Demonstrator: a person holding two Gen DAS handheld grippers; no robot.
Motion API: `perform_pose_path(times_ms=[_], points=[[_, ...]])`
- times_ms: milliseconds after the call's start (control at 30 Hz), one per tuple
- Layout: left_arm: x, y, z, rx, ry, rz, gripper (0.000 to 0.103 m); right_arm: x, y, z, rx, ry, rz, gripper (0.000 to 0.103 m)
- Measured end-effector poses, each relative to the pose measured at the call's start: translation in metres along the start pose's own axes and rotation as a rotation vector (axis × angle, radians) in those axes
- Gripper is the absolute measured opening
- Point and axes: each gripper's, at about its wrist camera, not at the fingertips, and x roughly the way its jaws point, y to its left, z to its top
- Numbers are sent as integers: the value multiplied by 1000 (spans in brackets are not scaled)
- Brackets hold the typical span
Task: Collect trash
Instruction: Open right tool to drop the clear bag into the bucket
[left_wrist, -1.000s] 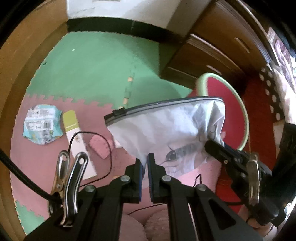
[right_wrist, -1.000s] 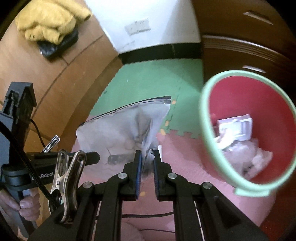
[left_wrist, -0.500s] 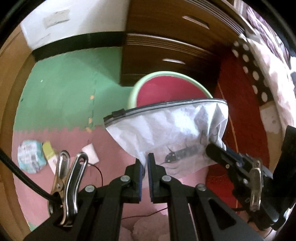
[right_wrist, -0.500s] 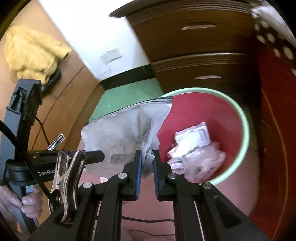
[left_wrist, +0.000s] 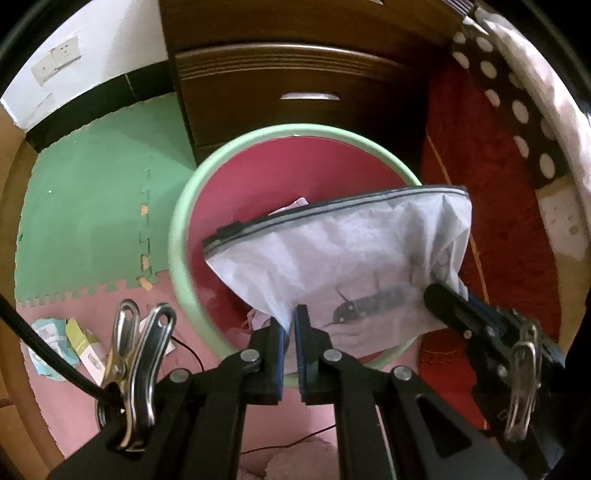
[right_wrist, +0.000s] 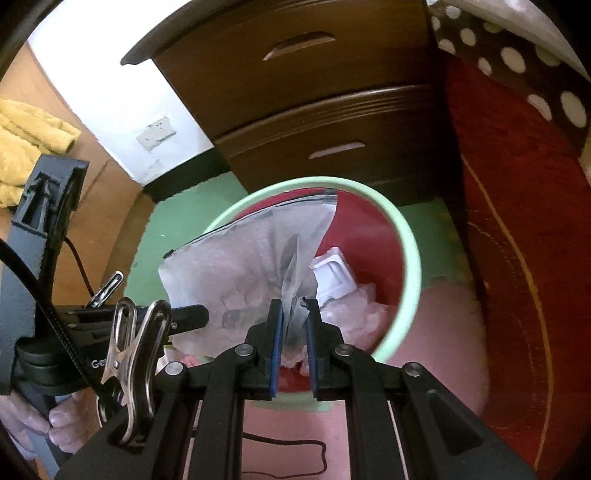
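A frosted white zip bag (left_wrist: 343, 254) with a dark zipper strip hangs over the red bin with the pale green rim (left_wrist: 177, 236). My left gripper (left_wrist: 290, 319) is shut on the bag's lower edge. My right gripper (right_wrist: 295, 312) is shut on the bag's (right_wrist: 255, 266) other corner, and in the left wrist view it reaches in from the right (left_wrist: 437, 293). The bin (right_wrist: 412, 258) holds a white plastic tray (right_wrist: 332, 273) and crumpled clear wrapping (right_wrist: 354, 314).
A dark wooden drawer cabinet (left_wrist: 295, 74) stands right behind the bin. A red rug (right_wrist: 517, 258) and dotted fabric (left_wrist: 517, 107) lie to the right. More litter (left_wrist: 55, 336) and a green-white carton (left_wrist: 86, 343) lie on the pink foam mat at left. A hand (right_wrist: 55, 424) grips the left tool's handle.
Both grippers carried the bag sideways from above the mat to above the bin. The bin now sits centred under the bag, and the floor litter has slid to the left edge.
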Motion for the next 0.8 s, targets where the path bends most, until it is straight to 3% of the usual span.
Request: perform_pose_path(times_ms=[800], points=[[26,-10,-3,41,54,18,5,16,-13,-1,-3,38,-73,13]])
